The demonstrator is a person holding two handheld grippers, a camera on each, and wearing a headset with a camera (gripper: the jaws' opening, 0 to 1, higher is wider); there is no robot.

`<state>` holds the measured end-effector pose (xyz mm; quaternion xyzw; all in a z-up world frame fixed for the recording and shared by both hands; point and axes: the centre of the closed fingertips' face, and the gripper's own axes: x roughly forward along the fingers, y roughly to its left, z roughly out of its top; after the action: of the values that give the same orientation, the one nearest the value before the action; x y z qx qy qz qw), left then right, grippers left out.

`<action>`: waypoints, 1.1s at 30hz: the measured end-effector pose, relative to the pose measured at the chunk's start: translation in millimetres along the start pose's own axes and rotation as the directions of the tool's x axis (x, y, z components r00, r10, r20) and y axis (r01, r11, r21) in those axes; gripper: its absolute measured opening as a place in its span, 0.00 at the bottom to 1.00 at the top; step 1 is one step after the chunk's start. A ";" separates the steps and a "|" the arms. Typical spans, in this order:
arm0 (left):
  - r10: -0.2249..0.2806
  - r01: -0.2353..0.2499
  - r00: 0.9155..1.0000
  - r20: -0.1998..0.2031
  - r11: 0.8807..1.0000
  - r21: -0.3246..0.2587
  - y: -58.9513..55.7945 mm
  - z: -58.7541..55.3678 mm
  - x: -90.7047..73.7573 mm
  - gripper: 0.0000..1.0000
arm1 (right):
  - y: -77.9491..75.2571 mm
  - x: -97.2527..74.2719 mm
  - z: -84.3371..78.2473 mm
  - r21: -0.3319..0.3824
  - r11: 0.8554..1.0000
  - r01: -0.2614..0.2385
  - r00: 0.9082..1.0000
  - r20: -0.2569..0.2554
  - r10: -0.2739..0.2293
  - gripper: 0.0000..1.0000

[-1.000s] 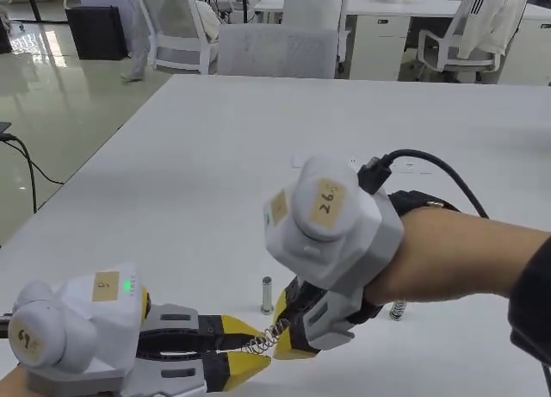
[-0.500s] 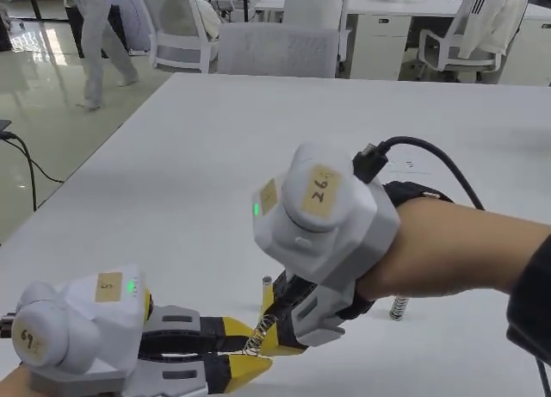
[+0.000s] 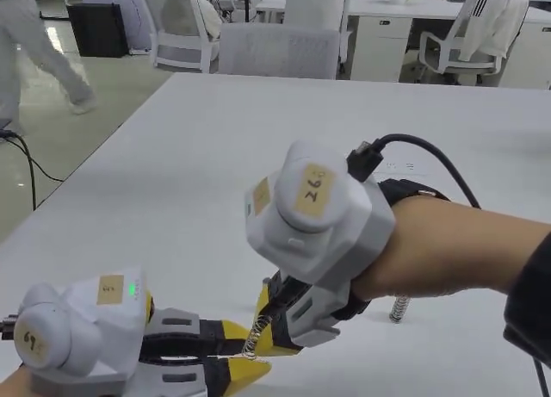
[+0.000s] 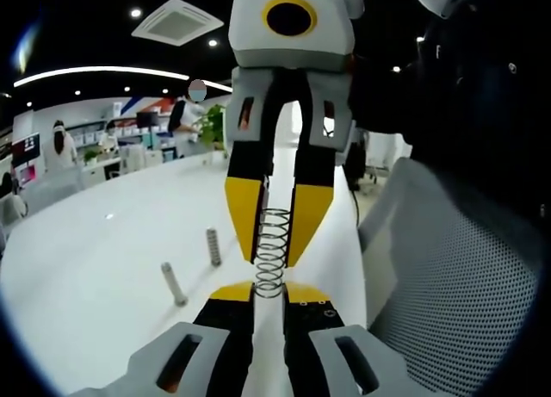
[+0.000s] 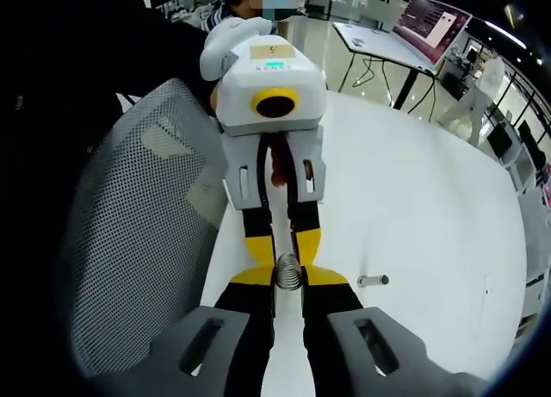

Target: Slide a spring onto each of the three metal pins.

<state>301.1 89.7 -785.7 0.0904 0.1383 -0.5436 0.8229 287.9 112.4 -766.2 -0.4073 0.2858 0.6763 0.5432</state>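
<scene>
Nose to nose at the bottom of the head view! The left gripper (image 3: 245, 356) and right gripper (image 3: 269, 338) meet tip to tip, with the spring (image 4: 272, 246) stretched between them above the white worktop (image 3: 215, 173). The left jaws are clenched on its near end and the right jaws pinch its far end. Lower left in the left gripper view, a bare pin (image 4: 175, 283) stands upright, with a second pin (image 4: 213, 246) near it.

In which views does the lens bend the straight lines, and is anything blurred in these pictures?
Head view: lines stay straight and the light is even; the walking person is motion-blurred. Left gripper view: the fisheye bends the table edge, but the spring is sharp. Right gripper view: the same bending; the spring, seen end-on, is sharp.
</scene>
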 end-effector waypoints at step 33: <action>0.094 -0.093 0.996 0.008 0.988 -0.122 16.4 -10.2 -11.0 0.40 | -22.7 -13.0 -23.6 0.028 0.998 0.062 0.996 -0.059 -0.060 0.08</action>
<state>310.7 108.8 -791.8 0.0428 0.1610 -0.4957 0.8524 316.6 91.9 -765.6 -0.4273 0.2987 0.6430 0.5610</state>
